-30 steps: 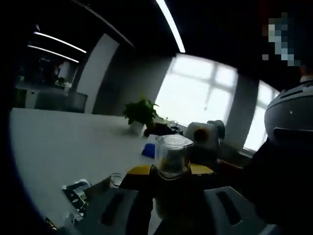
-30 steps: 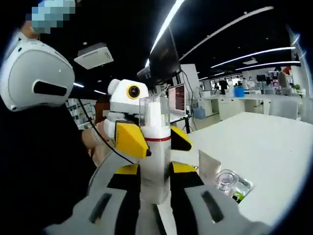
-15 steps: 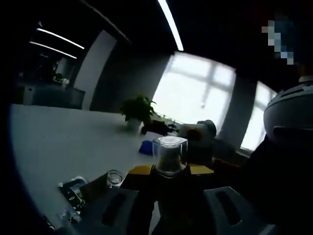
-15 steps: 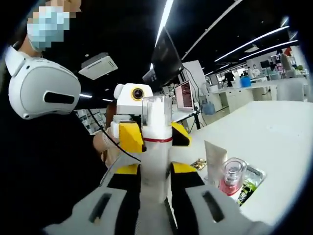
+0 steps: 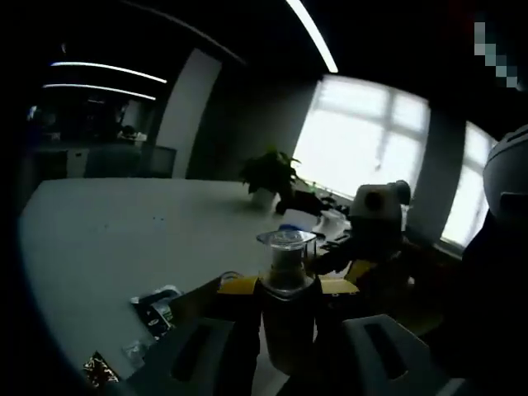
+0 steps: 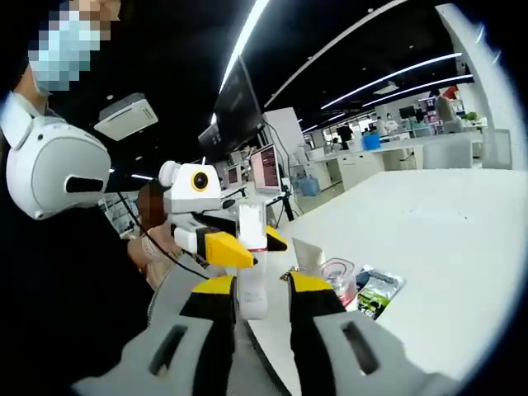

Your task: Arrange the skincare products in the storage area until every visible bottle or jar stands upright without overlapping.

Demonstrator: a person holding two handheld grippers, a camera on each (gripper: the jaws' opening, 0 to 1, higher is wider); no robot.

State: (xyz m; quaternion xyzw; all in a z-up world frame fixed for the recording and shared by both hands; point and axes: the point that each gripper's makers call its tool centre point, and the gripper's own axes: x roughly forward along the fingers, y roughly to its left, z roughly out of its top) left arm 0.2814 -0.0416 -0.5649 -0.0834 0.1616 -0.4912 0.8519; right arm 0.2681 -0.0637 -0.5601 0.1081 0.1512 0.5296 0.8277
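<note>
One white bottle [image 6: 252, 268], clear cap, red band, upright between both grippers, above white table [image 6: 429, 247]. Left gripper [image 6: 216, 246] clamps it from far side; same bottle in left gripper view [image 5: 286, 289], dark against window, yellow tips tight on its sides. Right gripper [image 6: 257, 293] jaws flank bottle base; contact there, cannot tell. Right gripper view adds one clear-capped pink jar [image 6: 338, 276], one green sachet [image 6: 378, 290], one person's hand [image 6: 148, 247]. Left gripper view adds one potted plant [image 5: 271, 175], two small packets [image 5: 153, 304] on table.
</note>
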